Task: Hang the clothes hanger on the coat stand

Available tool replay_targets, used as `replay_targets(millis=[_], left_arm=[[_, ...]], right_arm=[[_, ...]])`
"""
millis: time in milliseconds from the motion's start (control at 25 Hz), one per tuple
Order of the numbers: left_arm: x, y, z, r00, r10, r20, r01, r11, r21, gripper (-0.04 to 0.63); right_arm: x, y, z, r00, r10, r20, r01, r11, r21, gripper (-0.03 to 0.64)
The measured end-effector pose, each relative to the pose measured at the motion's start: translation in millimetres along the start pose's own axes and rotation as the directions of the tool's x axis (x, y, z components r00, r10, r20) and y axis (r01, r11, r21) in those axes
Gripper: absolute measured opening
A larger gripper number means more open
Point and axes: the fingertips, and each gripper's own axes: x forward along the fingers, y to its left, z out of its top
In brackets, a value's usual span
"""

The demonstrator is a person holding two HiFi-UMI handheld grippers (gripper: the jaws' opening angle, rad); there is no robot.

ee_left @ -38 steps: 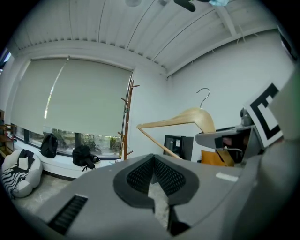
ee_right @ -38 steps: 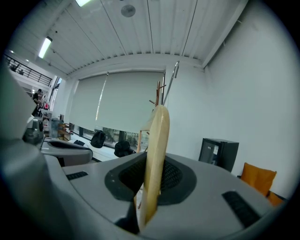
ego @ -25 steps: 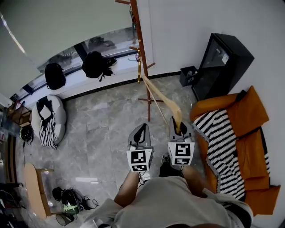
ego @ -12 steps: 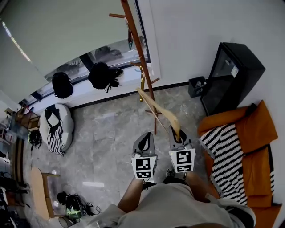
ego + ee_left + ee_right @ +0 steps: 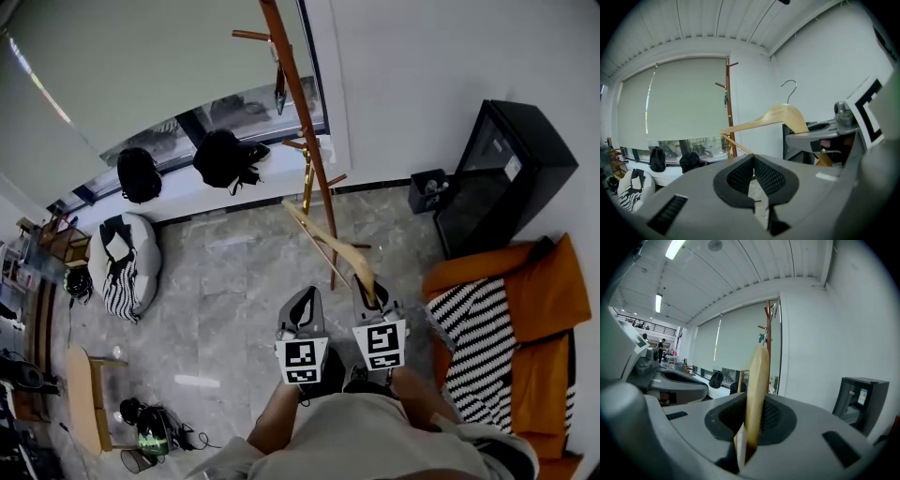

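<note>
The right gripper (image 5: 368,289) grips one end of the pale, smoothly curved wooden hanger (image 5: 323,236), which slants toward centre frame near the slim reddish-brown wooden coat stand (image 5: 298,103). The left gripper (image 5: 302,305), mesh-textured pads pressed together, holds nothing.

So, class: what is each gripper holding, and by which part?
The right gripper holds the hanger by the end of one arm. The left gripper is shut and holds nothing.

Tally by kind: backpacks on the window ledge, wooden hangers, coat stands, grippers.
black backpacks: 2
wooden hanger: 1
coat stand: 1
grippers, left gripper and right gripper: 2
Total: 6
</note>
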Motion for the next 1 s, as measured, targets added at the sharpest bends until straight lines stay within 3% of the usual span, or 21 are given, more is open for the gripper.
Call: replay_targets(millis=[360,480,600,720,800,920,1000], left_arm=[[59,39,16,0.999,0.002,0.032,-0.003,0.999,0.043,0.009],[78,60,33,0.999,-0.007,0.033,0.003,0.993,0.114,0.009],[100,85,49,1.0,-0.009,0.015,0.005,0.97,0.242,0.009],[118,117,73,1.0,0.023,0.006,-0.023,0.923,0.383,0.009],[129,137,89,0.999,0.043,0.014,-0.045,0.878,0.476,0.01],[147,160,112,0.998,0.055,0.04,-0.067,0.779,0.623,0.017],[160,167,120,0.999,0.039,0.035,-0.052,0.706,0.706,0.126]], right_arm=[[53,-6,12,0.999,0.036,-0.005,-0.036,0.997,-0.075,0.04],[77,-9,28,0.997,0.071,-0.017,-0.073,0.989,-0.126,0.04],[104,-11,46,0.992,0.116,-0.043,-0.121,0.977,-0.173,0.04],[129,-10,65,0.986,0.152,-0.065,-0.163,0.965,-0.206,0.04],[145,-7,79,0.979,0.189,-0.075,-0.202,0.951,-0.233,0.04],[166,-5,96,0.964,0.248,-0.096,-0.265,0.925,-0.273,0.04],[177,-5,103,0.954,0.276,-0.117,-0.299,0.905,-0.301,0.04]])
